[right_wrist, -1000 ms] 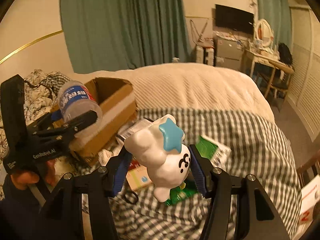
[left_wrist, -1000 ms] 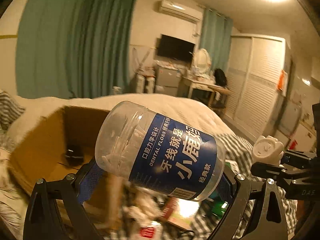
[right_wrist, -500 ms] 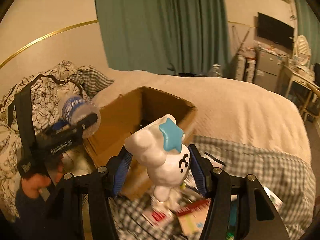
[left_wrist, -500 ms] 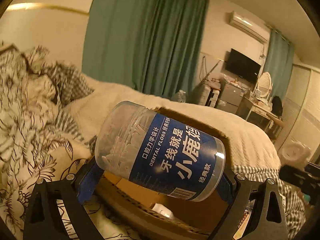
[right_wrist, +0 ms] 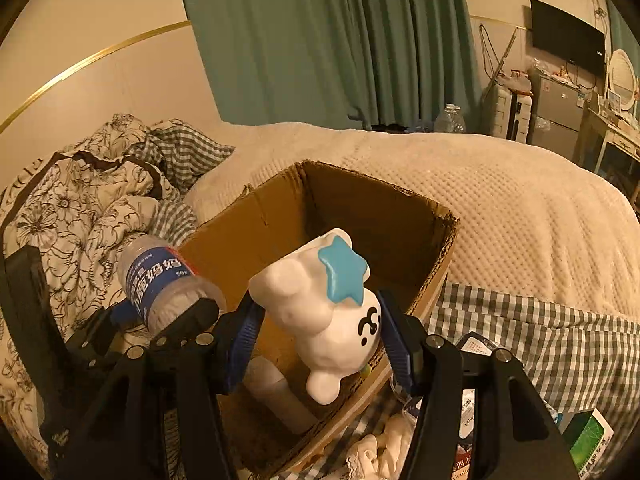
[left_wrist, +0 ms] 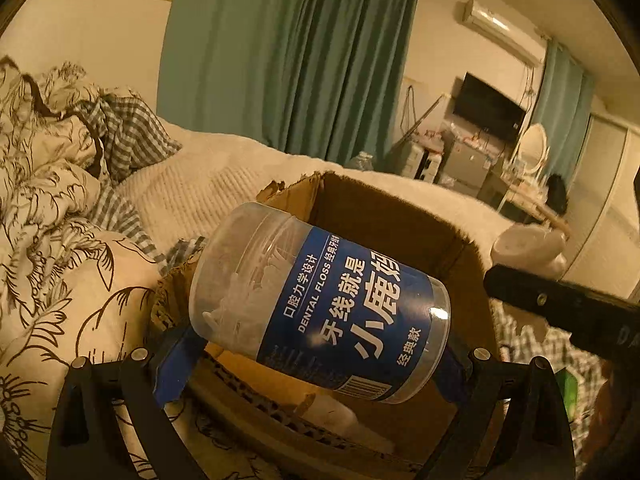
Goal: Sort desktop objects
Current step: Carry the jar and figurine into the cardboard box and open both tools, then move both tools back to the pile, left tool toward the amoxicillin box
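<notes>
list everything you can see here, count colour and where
dental floss jar: 1, clear with blue label, held over the box's near left edge
figurine: 1, white with blue star, held over the box
cardboard box: 1, brown, open, on the bed
white cylinder: 1, lying inside the box
blanket: 1, cream, behind the box
floral bedding: cream and black, left of the box
checked cover: green and white, right of the box
green packet: 1, lower right
curtain: teal, back wall
left gripper: shut on the jar
right gripper: shut on the figurine
</notes>
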`<state>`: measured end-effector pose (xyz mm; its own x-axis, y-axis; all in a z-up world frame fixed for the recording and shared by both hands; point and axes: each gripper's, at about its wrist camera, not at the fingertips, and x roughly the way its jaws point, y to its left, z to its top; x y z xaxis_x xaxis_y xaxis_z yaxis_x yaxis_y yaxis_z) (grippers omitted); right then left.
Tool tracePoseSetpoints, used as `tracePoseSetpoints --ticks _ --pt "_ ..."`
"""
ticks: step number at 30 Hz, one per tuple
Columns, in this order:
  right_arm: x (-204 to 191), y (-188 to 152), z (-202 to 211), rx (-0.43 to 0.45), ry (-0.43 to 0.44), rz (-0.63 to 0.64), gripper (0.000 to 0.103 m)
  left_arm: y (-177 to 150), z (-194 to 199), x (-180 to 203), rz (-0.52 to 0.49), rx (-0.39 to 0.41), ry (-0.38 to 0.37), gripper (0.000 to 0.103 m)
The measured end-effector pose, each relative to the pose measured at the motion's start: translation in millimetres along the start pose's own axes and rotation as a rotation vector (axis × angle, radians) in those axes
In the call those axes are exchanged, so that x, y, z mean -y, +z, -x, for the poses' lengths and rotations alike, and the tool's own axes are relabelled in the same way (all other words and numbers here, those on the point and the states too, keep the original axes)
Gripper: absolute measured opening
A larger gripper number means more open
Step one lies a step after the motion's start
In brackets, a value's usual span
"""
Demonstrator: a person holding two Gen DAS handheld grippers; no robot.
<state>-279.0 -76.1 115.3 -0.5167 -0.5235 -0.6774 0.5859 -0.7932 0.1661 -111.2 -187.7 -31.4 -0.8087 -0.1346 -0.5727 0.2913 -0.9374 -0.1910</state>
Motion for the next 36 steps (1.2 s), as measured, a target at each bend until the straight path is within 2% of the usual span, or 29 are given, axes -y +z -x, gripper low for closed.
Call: tracePoseSetpoints --ticks 2,4,8,12,17,22,26,31,36 --pt "2 0 -1 0.006 0.016 -0.019 0.060 -2 -1 6 -0.026 0.002 0.028 0.101" --pt "8 0 1 0.022 0.047 -0.063 0.079 -4 1 12 -0.052 0.010 0.040 0.103" --pt "15 2 13 0.064 0.079 -0.111 0.080 -4 8 20 -0.076 0.033 0.031 0.103" --pt "24 -5 38 0.103 0.037 -0.113 0.081 -2 13 23 -0.069 0.030 0.004 0.103" --pt "53 -34 87 0.141 -0.064 -0.140 0.081 -5 27 43 -0.095 0.050 -0.042 0.103" --pt "91 -74 139 0.135 -0.235 -0.163 0.082 -18 45 82 -0.145 0.034 -0.168 0.103" --pt "115 -110 172 0.124 -0.369 -0.159 0.082 -42 57 126 -0.239 0.003 -0.272 0.103" --pt "146 -153 185 0.115 -0.424 -0.235 0.083 -78 52 166 -0.313 -0.079 -0.345 0.103" --pt "170 -188 166 0.075 -0.435 -0.324 0.083 -107 31 176 -0.295 -0.109 -0.346 0.103"
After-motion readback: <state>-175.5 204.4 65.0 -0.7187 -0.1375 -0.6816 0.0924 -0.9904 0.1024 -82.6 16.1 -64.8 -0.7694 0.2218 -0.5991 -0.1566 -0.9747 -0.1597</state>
